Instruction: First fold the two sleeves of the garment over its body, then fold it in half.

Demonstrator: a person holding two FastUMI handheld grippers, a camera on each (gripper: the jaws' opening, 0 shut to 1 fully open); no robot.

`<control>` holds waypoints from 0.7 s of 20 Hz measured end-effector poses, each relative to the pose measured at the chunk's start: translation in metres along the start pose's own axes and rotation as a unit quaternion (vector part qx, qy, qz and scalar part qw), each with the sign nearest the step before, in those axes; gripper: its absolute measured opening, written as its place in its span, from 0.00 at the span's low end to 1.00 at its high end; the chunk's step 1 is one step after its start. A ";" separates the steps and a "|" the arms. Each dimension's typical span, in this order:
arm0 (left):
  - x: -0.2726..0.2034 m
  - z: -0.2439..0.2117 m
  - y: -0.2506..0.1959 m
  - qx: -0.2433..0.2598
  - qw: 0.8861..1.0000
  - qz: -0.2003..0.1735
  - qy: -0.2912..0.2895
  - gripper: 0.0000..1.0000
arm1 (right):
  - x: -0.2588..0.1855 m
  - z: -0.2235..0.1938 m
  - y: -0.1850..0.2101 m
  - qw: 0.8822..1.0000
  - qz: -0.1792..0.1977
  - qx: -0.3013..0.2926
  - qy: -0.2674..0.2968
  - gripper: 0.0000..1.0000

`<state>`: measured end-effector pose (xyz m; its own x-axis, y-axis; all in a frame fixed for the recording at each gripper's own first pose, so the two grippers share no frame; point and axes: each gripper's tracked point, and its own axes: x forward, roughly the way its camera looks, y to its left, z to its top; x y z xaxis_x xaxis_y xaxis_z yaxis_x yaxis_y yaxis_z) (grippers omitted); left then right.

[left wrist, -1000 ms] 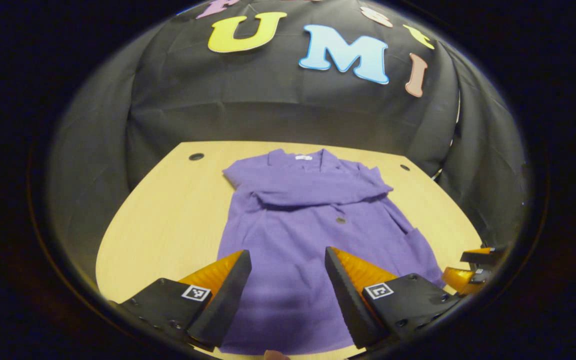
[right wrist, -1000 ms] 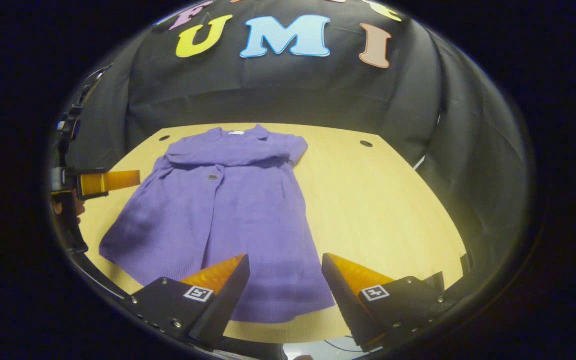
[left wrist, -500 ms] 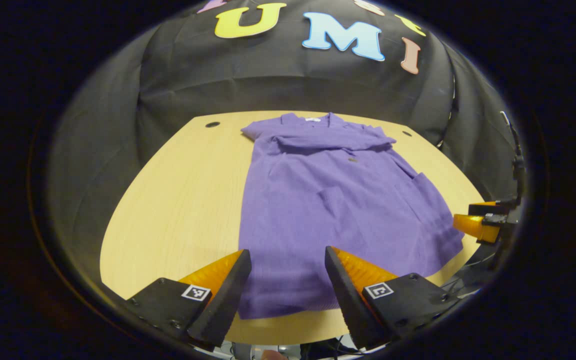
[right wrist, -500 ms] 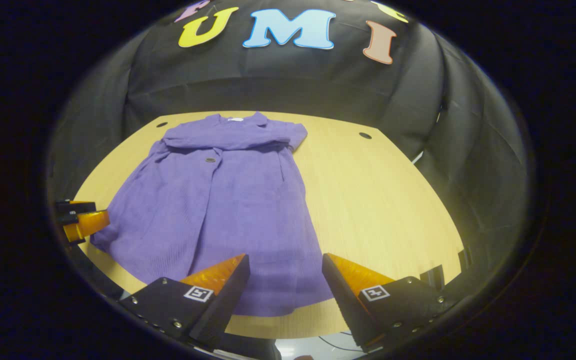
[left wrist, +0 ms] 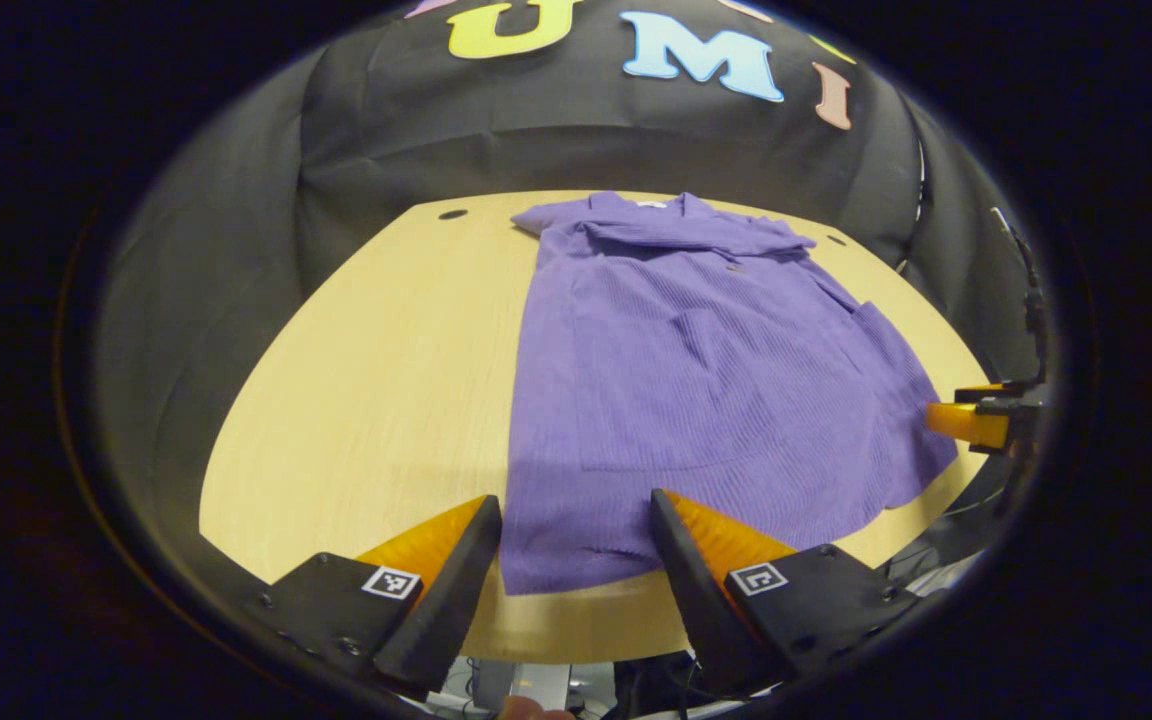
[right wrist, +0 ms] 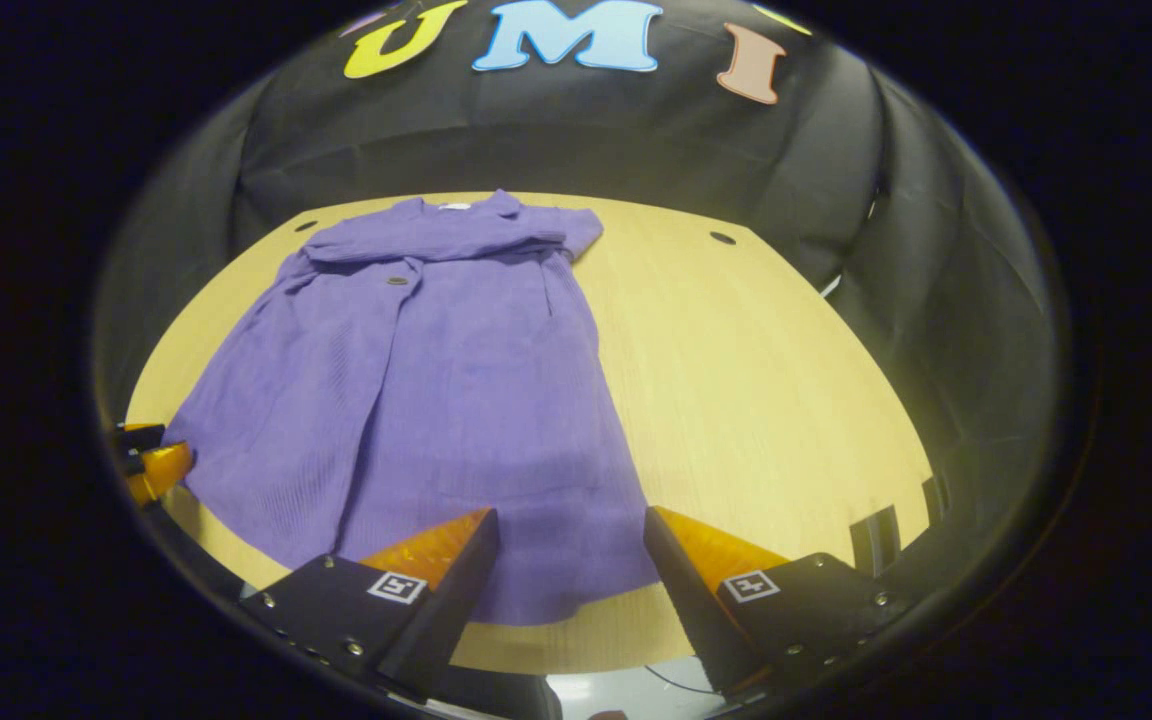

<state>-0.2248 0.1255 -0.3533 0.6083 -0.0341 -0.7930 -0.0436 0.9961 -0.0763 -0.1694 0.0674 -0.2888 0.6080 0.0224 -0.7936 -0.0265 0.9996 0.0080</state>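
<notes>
Over the last second I have drawn both claws back toward the near edge of the pale wooden table [left wrist: 356, 400], so the purple ribbed knit garment [left wrist: 706, 370] now sits farther ahead of me and its hem, which ran under my fingers before, lies in plain sight. The garment lies flat on the table, collar at the far side, both short sleeves [right wrist: 456, 235] already folded across the chest, so I judge the sleeve step done and the fold in half next. My left claw [left wrist: 576, 560] hovers just above the hem's left corner, jaws spread wide and holding nothing. My right claw [right wrist: 571, 570] hangs over the hem's right corner [right wrist: 616, 590], equally wide open and empty. Both point forward along the table, low and roughly level, side by side; each shows at the edge of the other's view. From here I would need to drop onto the two corners and pinch them.
</notes>
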 end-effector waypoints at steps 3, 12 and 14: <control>0.001 -0.001 0.000 0.005 1.000 0.006 -0.005 0.96 | 0.005 -0.008 -0.002 1.000 -0.001 -0.002 0.011 0.92; 0.003 -0.003 -0.013 0.029 0.999 -0.011 -0.014 0.83 | 0.013 -0.020 0.016 0.997 0.038 0.056 0.030 0.96; 0.004 -0.002 -0.021 0.033 0.999 -0.021 -0.017 0.69 | 0.013 -0.020 0.017 0.998 0.039 0.046 0.033 0.85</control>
<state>-0.2227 0.1040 -0.3557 0.6347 -0.0750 -0.7691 0.0340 0.9970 -0.0692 -0.1776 0.0843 -0.3109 0.5530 0.1018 -0.8270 0.0029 0.9923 0.1241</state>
